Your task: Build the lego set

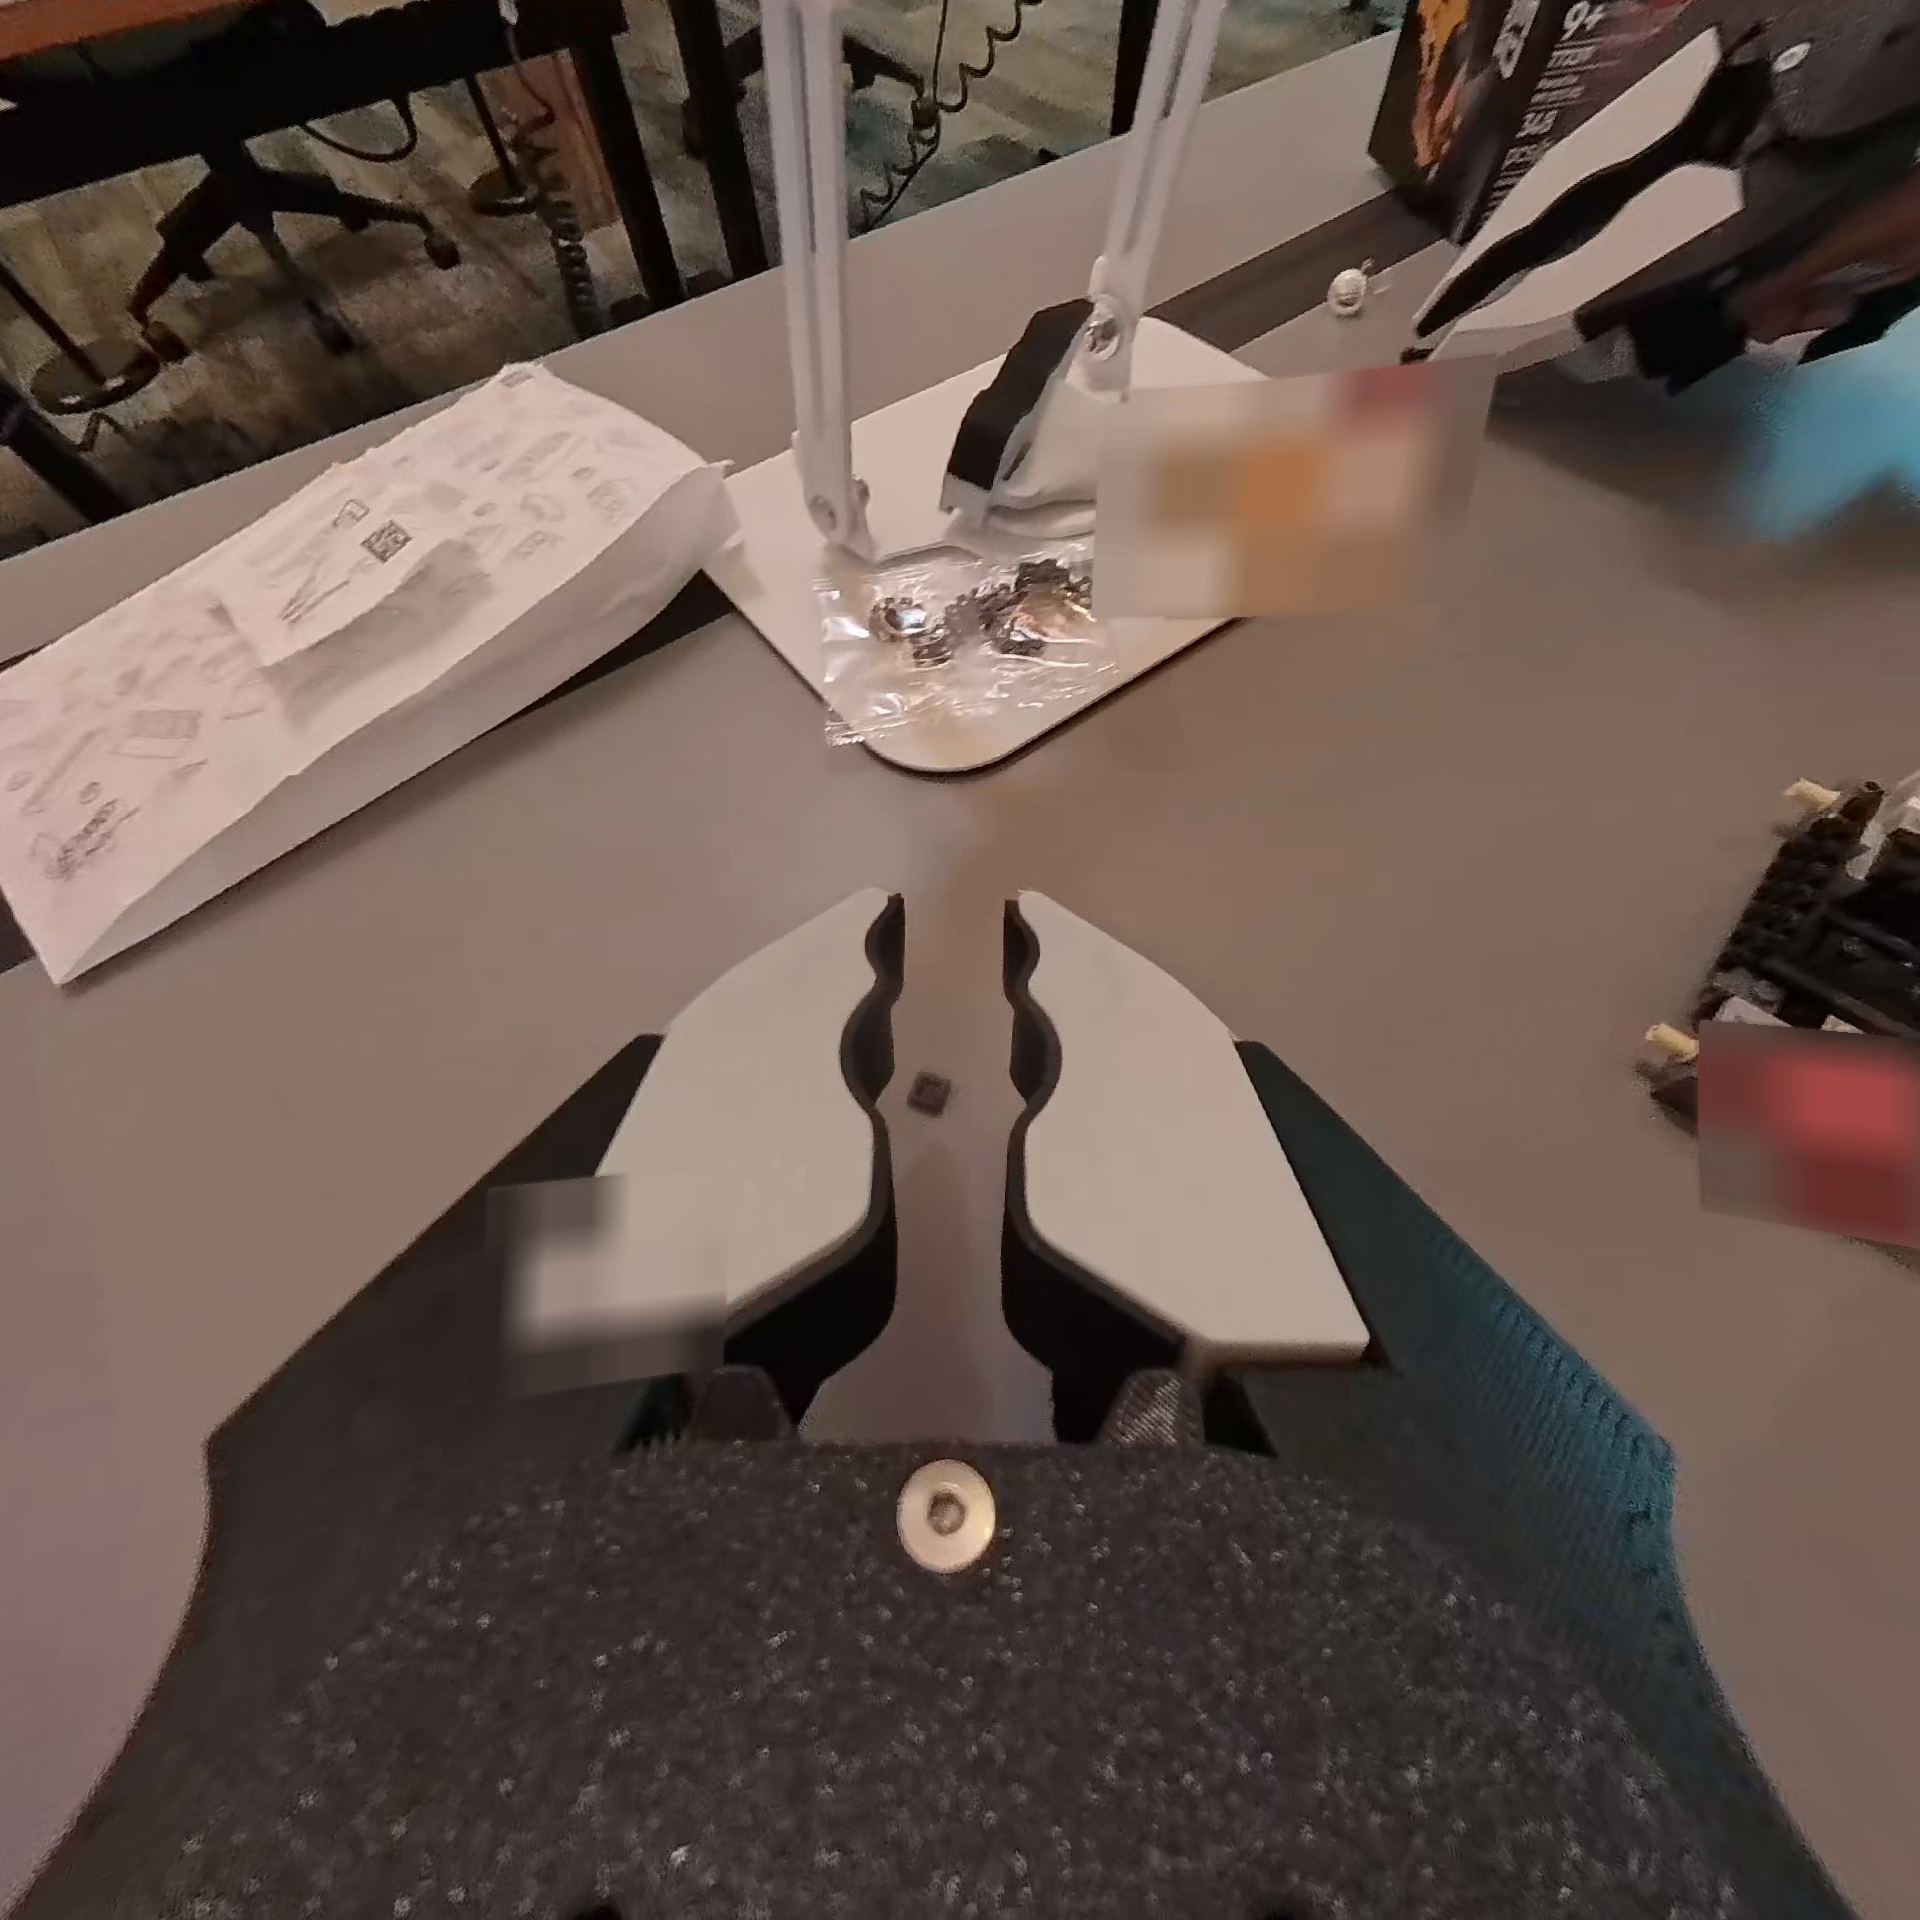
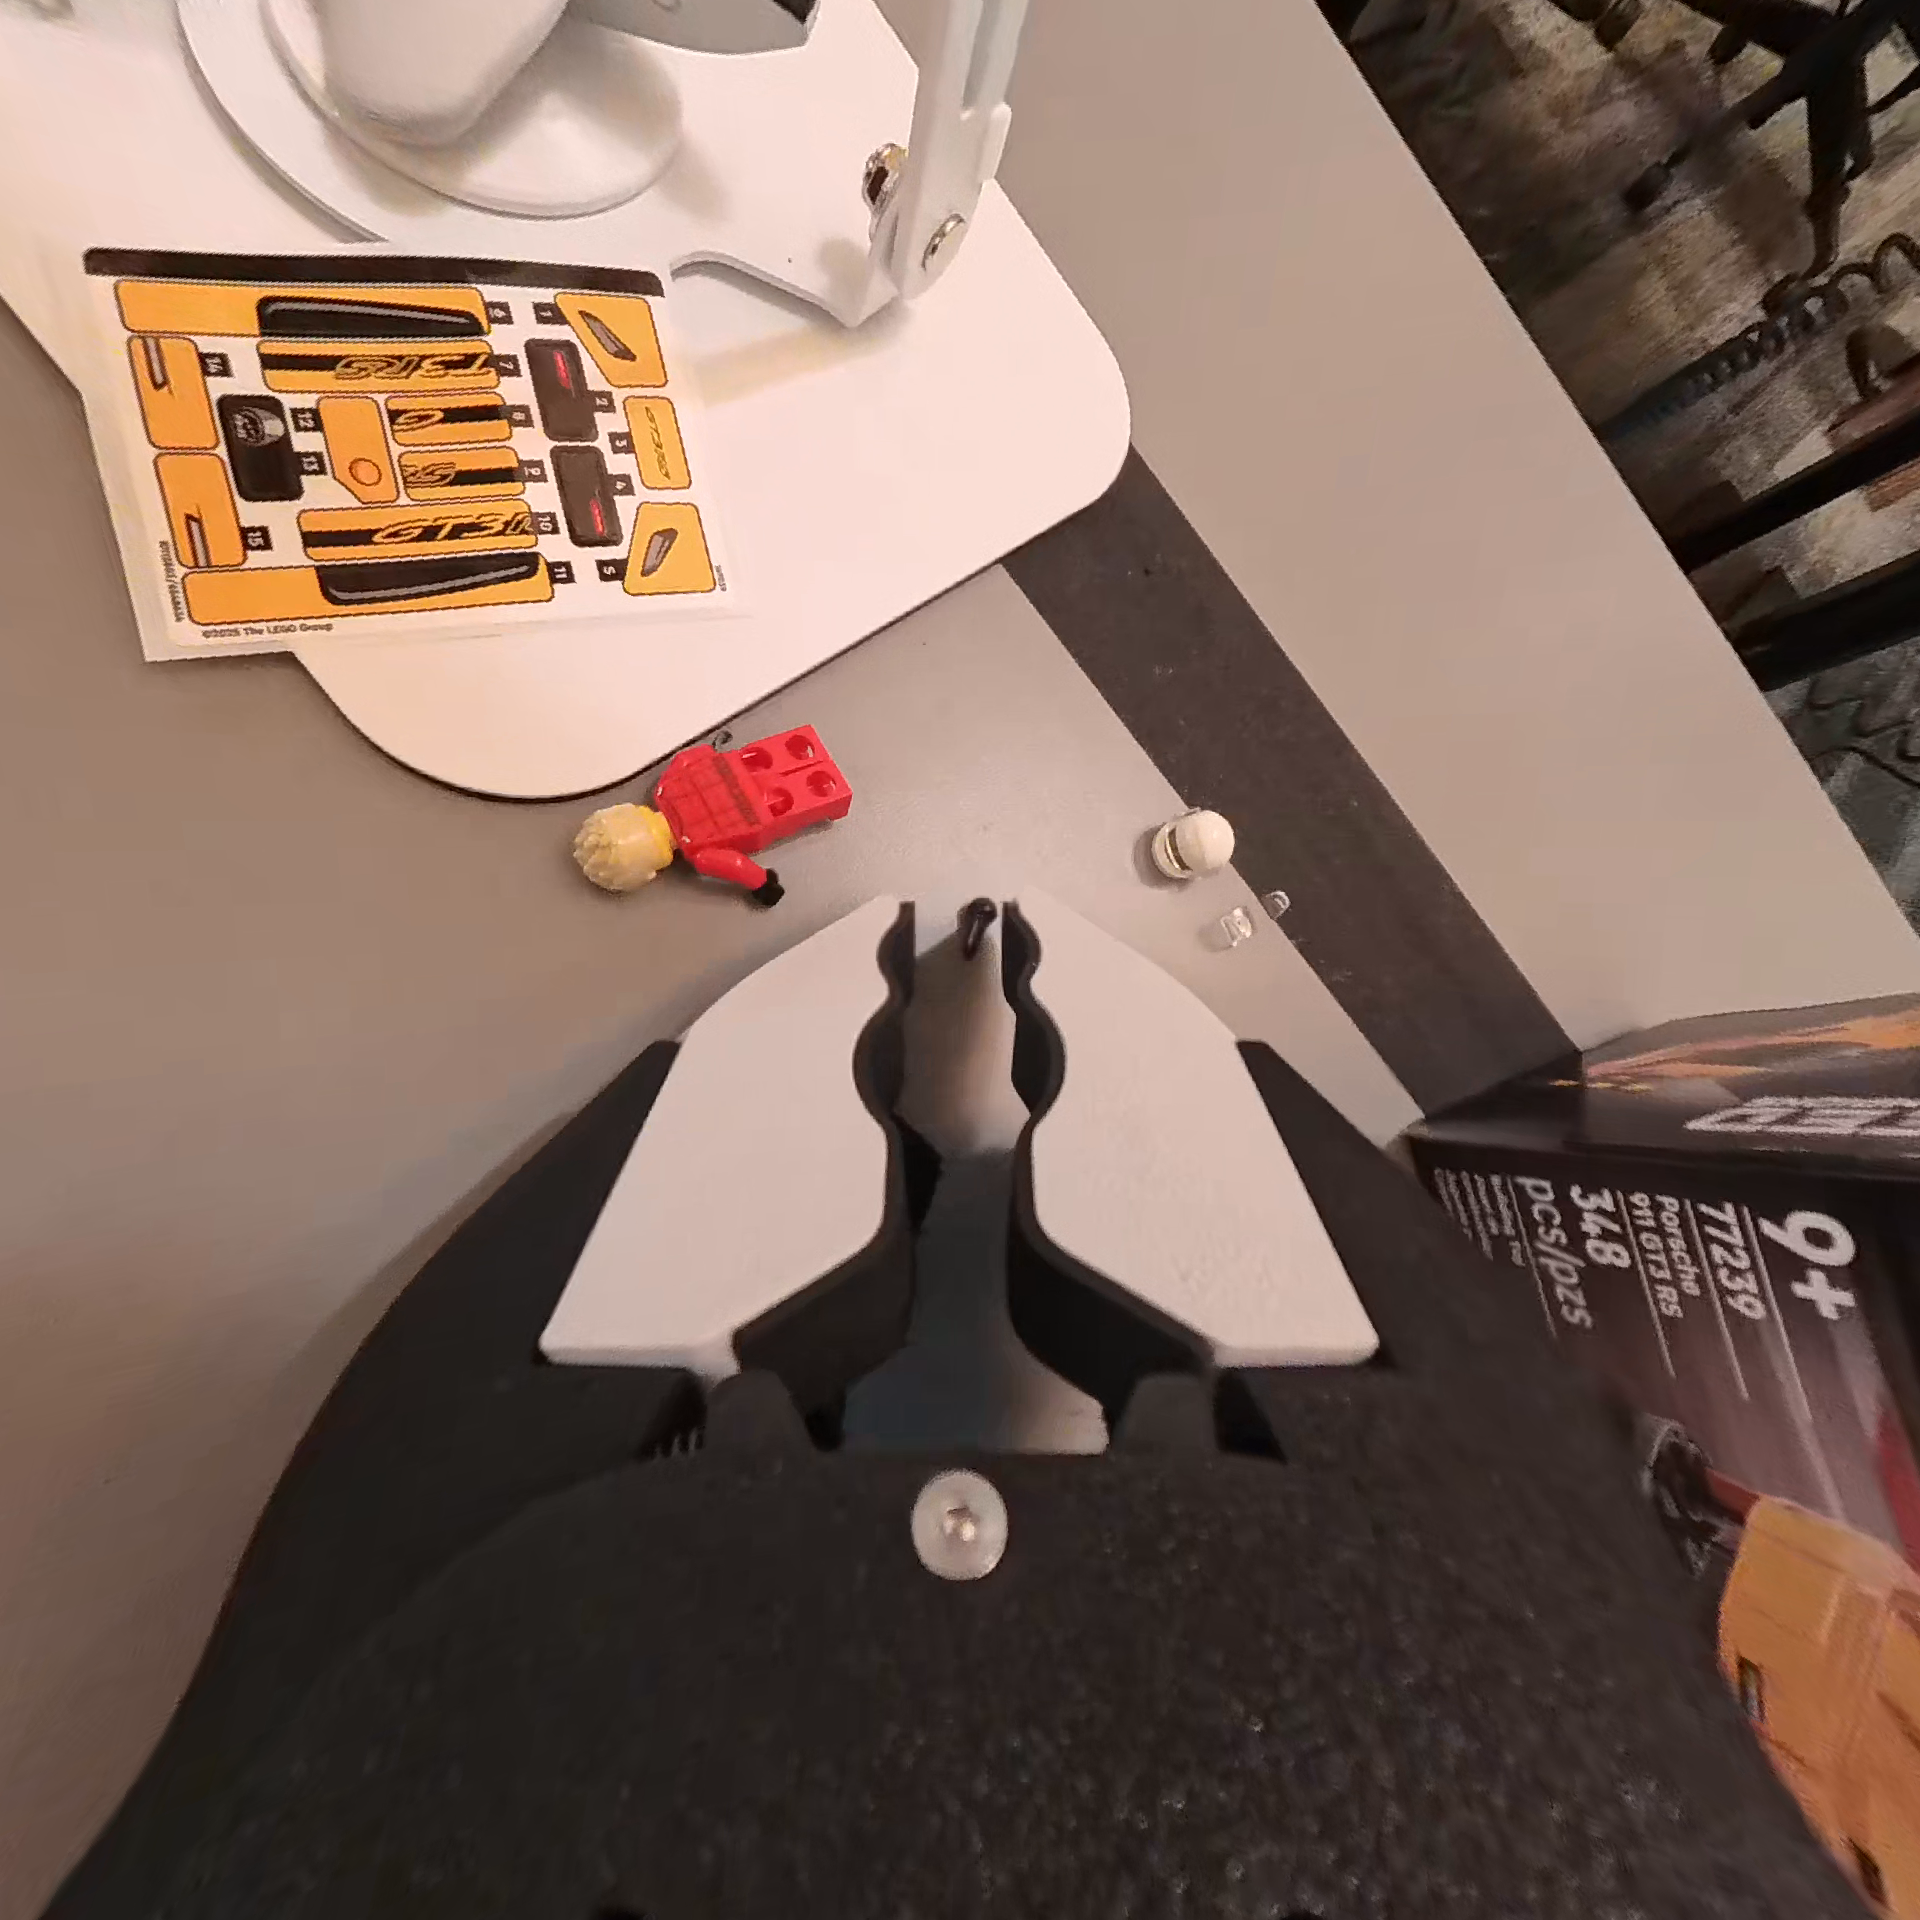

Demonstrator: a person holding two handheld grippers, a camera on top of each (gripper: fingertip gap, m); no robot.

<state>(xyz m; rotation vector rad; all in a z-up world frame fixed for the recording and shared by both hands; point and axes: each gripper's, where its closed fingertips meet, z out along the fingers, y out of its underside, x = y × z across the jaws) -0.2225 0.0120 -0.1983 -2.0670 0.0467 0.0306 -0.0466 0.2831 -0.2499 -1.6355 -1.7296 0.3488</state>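
I'm gathering small parts. My right gripper (image 2: 958,914), jaws narrow, brackets a black hook (image 2: 977,923); the left gripper (image 1: 951,909), narrow and empty, hovers over a stud (image 1: 928,1093). Next: close gently.

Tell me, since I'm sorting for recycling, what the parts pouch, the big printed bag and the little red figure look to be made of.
The parts pouch looks like thin clear plastic film: glossy, crinkled, see-through. The big printed bag looks like matte white paper: creased, with a ragged torn top. The little red figure looks like hard moulded plastic, smooth with a slight sheen.
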